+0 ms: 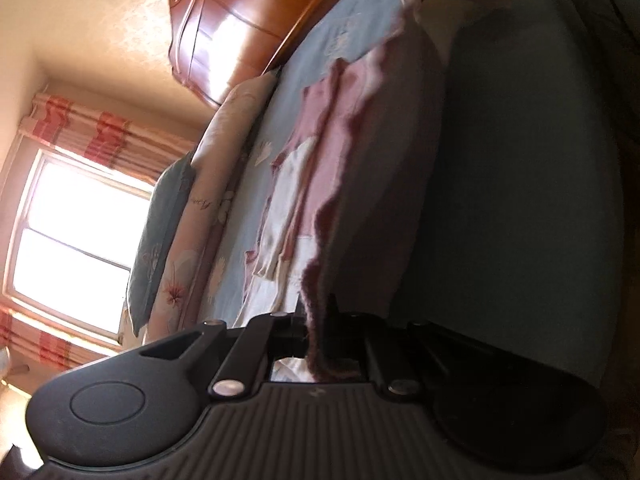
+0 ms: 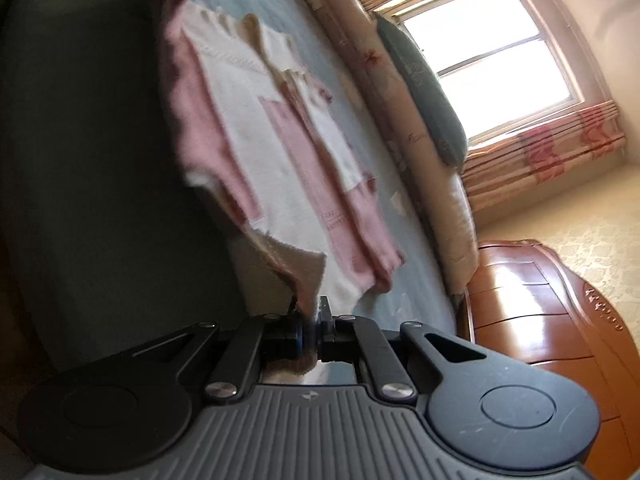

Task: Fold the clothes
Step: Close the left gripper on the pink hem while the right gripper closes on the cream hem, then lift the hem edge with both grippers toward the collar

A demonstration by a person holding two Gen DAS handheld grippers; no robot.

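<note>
A: Start at the left. What is the left gripper [image 1: 316, 320] doing?

B: Its fingers are closed on the hem of the pink and white sweater [image 1: 320, 168]. A dark pink strip of knit runs down between them and hangs out behind, by the gripper body.

A: And the garment itself?

B: It lies spread on the bed [image 1: 520, 160], over the blue sheet, near the front edge. The gripped edge is lifted off the sheet and stretches in a wavy line toward the other gripper, seen at the top of the left wrist view.

A: Further along?

B: The right gripper [image 2: 310, 320] has its fingers pinched on the same edge of the sweater [image 2: 256, 120], at a pale cream corner. The cloth rises from the sheet into the fingers. The white front panel and pink sleeves lie flat beyond.

A: What sits at the far edge of the bed?

B: A long floral pillow [image 2: 400, 92] with a grey-green cushion [image 2: 424, 92] on it, both along the far side. A wooden headboard [image 2: 540, 300] closes one end. Behind them a bright window [image 2: 492, 52] with striped pink curtains [image 2: 552, 156].
</note>
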